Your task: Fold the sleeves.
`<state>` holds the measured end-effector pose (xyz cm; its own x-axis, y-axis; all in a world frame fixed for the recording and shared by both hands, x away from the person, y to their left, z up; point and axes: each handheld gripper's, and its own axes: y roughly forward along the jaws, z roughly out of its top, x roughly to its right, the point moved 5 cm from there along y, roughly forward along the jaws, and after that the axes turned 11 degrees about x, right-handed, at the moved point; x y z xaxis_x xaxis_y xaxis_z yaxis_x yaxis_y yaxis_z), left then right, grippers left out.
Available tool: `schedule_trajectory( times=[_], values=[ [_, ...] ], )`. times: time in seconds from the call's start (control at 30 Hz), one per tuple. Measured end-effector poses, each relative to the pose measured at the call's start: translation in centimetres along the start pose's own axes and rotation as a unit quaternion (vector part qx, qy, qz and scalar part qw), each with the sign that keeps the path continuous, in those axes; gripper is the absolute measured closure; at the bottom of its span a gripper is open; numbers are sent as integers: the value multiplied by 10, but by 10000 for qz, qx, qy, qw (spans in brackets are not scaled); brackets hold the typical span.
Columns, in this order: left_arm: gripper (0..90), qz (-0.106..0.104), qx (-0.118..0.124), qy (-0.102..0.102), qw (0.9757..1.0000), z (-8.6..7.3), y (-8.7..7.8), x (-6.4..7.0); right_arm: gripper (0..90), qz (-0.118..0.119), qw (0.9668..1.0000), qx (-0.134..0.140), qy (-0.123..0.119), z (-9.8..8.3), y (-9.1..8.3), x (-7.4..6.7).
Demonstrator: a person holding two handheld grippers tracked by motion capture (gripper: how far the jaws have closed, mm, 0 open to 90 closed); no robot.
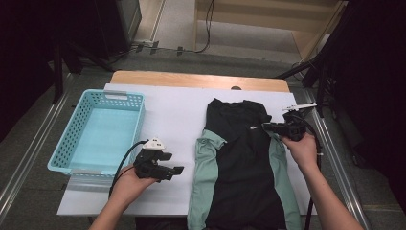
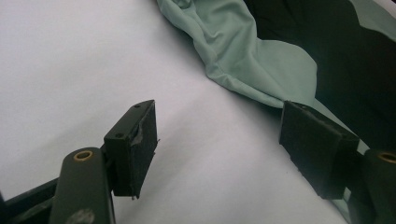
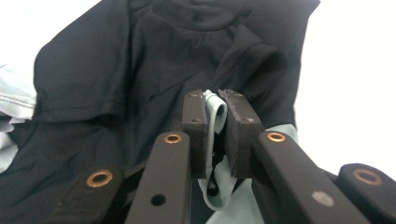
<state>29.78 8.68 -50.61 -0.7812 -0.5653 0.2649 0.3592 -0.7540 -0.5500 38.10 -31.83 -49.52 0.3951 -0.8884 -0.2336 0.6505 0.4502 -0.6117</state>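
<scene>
Black and pale green cloth makes up the shirt (image 1: 242, 163), which lies flat on the white sheet (image 1: 172, 120) that covers the table, with its neck pointing away from the person and its bottom edge hanging near the front edge. The right gripper (image 1: 266, 126) sits at the shirt's right side, up by the sleeve, and its jaws are pinched tight on a fold of the green cloth (image 3: 215, 116) — in the right gripper view the fold pokes up between the two black pads. It looks like the green side panel has been picked up there so it can be pulled over the black middle, which is how you start to fold a shirt. The left gripper (image 1: 178, 170) rests low over the bare sheet just to the left of the shirt, jaws wide apart with nothing in them; in the left gripper view the rumpled green edge (image 2: 243, 51) lies just past the pads, so this hand seems to be waiting for its turn. A light blue basket (image 1: 98, 132) stands empty at the left of the table — maybe that is where the folded shirt will go, though I can't be sure.
</scene>
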Motion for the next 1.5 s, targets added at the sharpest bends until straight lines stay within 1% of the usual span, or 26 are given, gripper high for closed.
schedule_trajectory(
  times=[0.17, 0.27, 0.4, 0.47, 0.53, 0.63, 0.73, 0.77, 0.83, 0.9, 0.97, 1.03, 1.13, 1.2, 1.27, 1.37, 1.43, 1.5],
  values=[
    [291, -7, 0, 11, 10000, 0, 0, 0, 775, 57, 9999, -121, -84, -4, 5, -7],
    [291, -21, -5, 11, 10000, 0, 0, 0, 771, 101, 9998, -137, -81, -4, 7, -10],
    [291, -16, -16, 19, 10000, 0, 1, 0, 763, 169, 9995, -189, -165, -5, 10, -15],
    [291, -3, -26, 22, 10000, 0, 0, 1, 758, 267, 9993, -201, -157, -5, 10, -18],
    [291, -18, -13, 16, 10000, 0, 0, 1, 742, 588, 9980, -177, -123, -4, 10, -24],
    [291, -13, -11, 22, 10000, 0, 0, 0, 716, 569, 9978, -158, -308, -3, 8, -30],
    [291, -18, -5, 23, 10000, 0, 0, 0, 692, 551, 9978, -16, -355, 2, 2, -32],
    [291, -21, -4, 22, 10000, 0, 0, 0, 685, 511, 9979, 25, -400, 3, 0, -31],
    [291, -25, -13, 21, 10000, 0, 0, 0, 668, 441, 9980, 79, -449, 5, -6, -28],
    [291, -23, -12, 24, 10000, 0, 0, 1, 650, 428, 9982, 71, -420, 4, -8, -24],
    [291, -18, -28, 36, 10000, 0, 0, 0, 623, 398, 9984, 0, -396, 1, -9, -20],
    [291, -8, -33, 37, 10000, 0, 0, 1, 580, 316, 9986, -42, -428, -2, -10, -15],
    [291, -13, -20, 37, 10000, 0, 0, 1, 560, 203, 9986, -133, -463, -10, -9, -9],
    [291, -12, -32, 47, 10000, 0, 0, 1, 560, 165, 9982, -233, -520, -14, -9, -7],
    [291, -22, -45, 54, 10000, 0, 1, 1, 562, 97, 9974, -309, -637, -18, -7, -5],
    [291, -30, -45, 60, 10000, 0, 2, 2, 578, 36, 9972, -427, -607, -22, -2, -3],
    [291, -30, -47, 66, 10000, 1, 2, 2, 602, -5, 9962, -498, -717, -25, 1, -2],
    [291, -30, -36, 52, 10000, 0, 2, 1, 654, -8, 9962, -525, -701, -25, 2, -2]
  ],
)
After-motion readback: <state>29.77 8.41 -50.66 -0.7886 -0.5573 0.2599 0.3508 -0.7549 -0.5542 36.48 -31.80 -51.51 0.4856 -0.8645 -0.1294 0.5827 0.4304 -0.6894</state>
